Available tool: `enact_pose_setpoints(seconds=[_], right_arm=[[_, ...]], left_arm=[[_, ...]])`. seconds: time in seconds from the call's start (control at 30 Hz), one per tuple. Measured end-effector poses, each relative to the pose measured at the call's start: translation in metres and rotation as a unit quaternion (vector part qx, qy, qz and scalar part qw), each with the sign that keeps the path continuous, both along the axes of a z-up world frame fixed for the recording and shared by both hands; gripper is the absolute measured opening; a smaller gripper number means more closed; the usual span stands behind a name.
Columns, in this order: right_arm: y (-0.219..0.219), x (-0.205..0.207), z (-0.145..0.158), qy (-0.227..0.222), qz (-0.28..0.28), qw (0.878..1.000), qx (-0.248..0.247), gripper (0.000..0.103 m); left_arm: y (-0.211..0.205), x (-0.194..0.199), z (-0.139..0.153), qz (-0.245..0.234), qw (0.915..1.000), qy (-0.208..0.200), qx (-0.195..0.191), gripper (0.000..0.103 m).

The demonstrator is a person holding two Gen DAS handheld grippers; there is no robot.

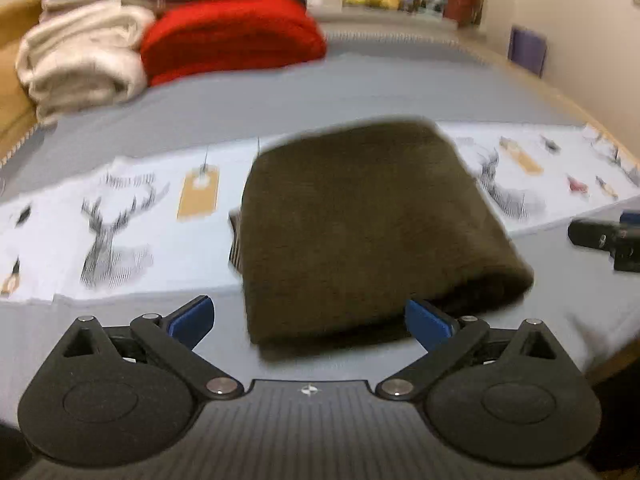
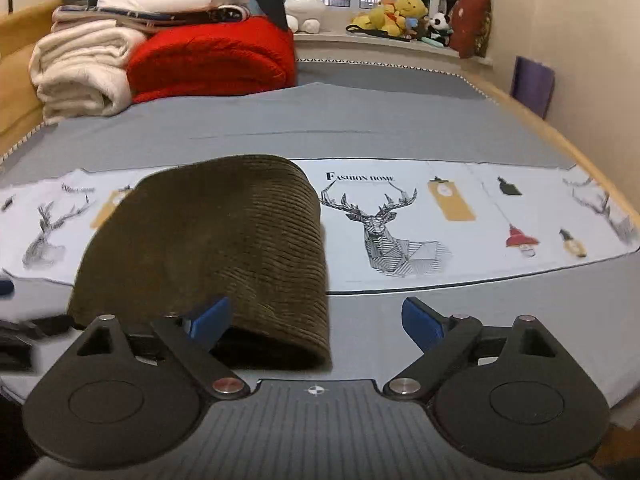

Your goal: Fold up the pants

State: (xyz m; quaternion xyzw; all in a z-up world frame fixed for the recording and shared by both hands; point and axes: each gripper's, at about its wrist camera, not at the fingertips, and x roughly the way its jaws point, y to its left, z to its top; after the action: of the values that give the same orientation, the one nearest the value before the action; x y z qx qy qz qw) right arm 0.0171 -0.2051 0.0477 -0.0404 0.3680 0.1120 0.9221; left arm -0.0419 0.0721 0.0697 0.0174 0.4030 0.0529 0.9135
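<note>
The olive-brown corduroy pants (image 1: 372,224) lie folded in a compact bundle on the bed, across a white deer-print cloth (image 1: 120,216). They also show in the right wrist view (image 2: 216,252), left of centre. My left gripper (image 1: 310,320) is open and empty, just in front of the bundle's near edge. My right gripper (image 2: 316,320) is open and empty, with its left finger (image 2: 210,320) at the bundle's near right corner. The right gripper shows at the right edge of the left wrist view (image 1: 612,240).
A grey sheet (image 2: 320,120) covers the bed. Folded white blankets (image 2: 80,68) and a red quilt (image 2: 216,60) are stacked at the far left. Plush toys (image 2: 400,12) sit on the windowsill. A wall (image 2: 580,40) and wooden bed edge (image 2: 560,136) run along the right.
</note>
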Motion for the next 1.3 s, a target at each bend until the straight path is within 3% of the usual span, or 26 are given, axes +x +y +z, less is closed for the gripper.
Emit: enact_pose_setpoints(seconds=[0.1, 0.27, 0.33, 1.3], right_arm=[[0.006, 0.003, -0.005, -0.002, 0.003, 1.000, -0.019, 0.093], [0.015, 0.011, -0.016, 0.015, 0.001, 0.999, -0.033, 0.093], [0.019, 0.014, -0.020, 0.018, 0.001, 0.999, -0.040, 0.094], [0.036, 0.021, -0.028, 0.044, 0.001, 0.998, -0.045, 0.095]], left_arm=[[-0.002, 0.010, -0.005, -0.011, 0.9994, -0.012, 0.030, 0.103], [0.018, 0.021, -0.022, 0.025, 0.9979, 0.044, -0.040, 0.102], [0.021, 0.020, -0.022, 0.026, 0.9972, 0.052, -0.048, 0.102], [0.026, 0.026, -0.032, 0.018, 0.9964, 0.063, -0.053, 0.103]])
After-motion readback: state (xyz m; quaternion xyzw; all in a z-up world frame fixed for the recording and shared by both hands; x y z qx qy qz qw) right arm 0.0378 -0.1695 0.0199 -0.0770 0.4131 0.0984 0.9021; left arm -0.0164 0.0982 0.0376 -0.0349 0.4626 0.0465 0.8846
